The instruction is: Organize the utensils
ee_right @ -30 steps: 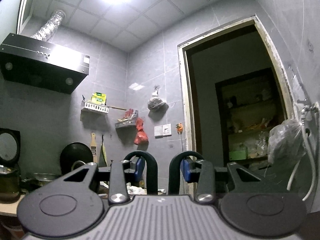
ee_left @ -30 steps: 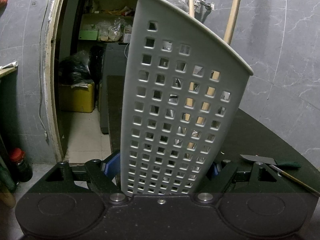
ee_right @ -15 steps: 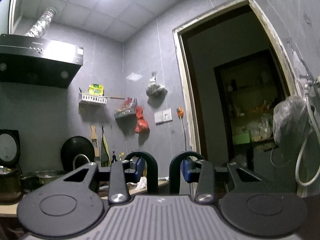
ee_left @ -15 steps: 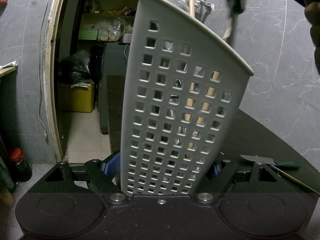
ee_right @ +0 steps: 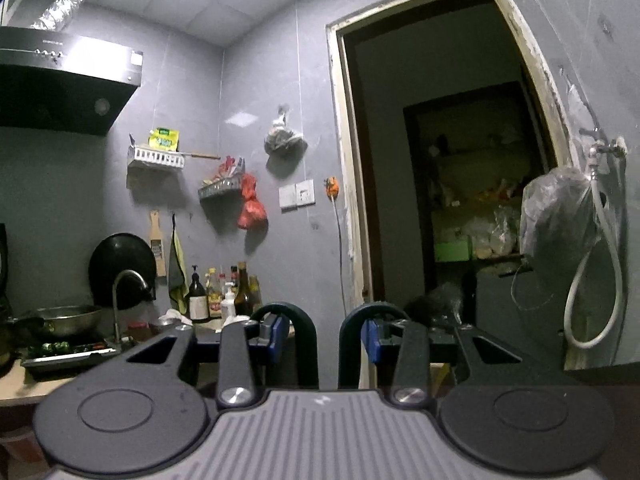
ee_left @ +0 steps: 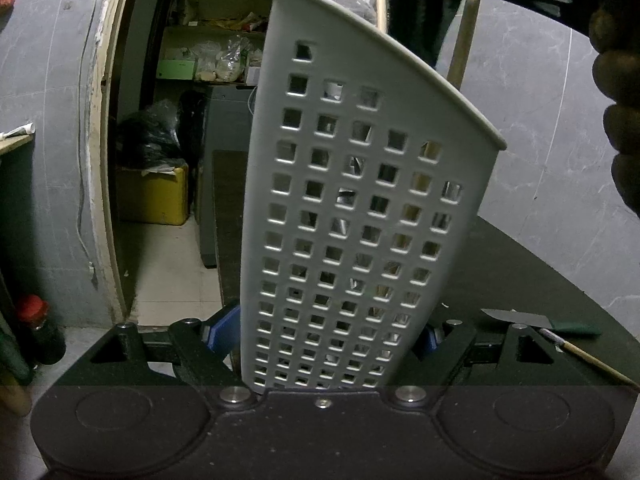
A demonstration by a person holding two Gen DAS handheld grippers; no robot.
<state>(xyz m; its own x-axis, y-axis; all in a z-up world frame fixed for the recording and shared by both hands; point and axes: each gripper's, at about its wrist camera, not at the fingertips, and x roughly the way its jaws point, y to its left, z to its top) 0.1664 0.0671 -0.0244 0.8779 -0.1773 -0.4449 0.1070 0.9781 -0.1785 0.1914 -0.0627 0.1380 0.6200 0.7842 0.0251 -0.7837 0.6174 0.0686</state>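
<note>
Holding the white perforated utensil holder (ee_left: 360, 220) upright, the left gripper (ee_left: 324, 344) has its pads against both sides of the base. Wooden handles (ee_left: 464, 36) stand inside it, at 1 o'clock. A knife (ee_left: 516, 318) lies on the dark table (ee_left: 540, 264) at 4 o'clock. The right gripper (ee_right: 328, 332) stands partly open; whether it carries something, I cannot tell. Next probably comes the knife, gripped by its green handle.

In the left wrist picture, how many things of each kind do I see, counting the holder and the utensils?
White perforated holder: 1
Wooden handles standing in it: 2
Green-handled knife: 1
Thin wooden stick beside the knife: 1
Total: 5
</note>
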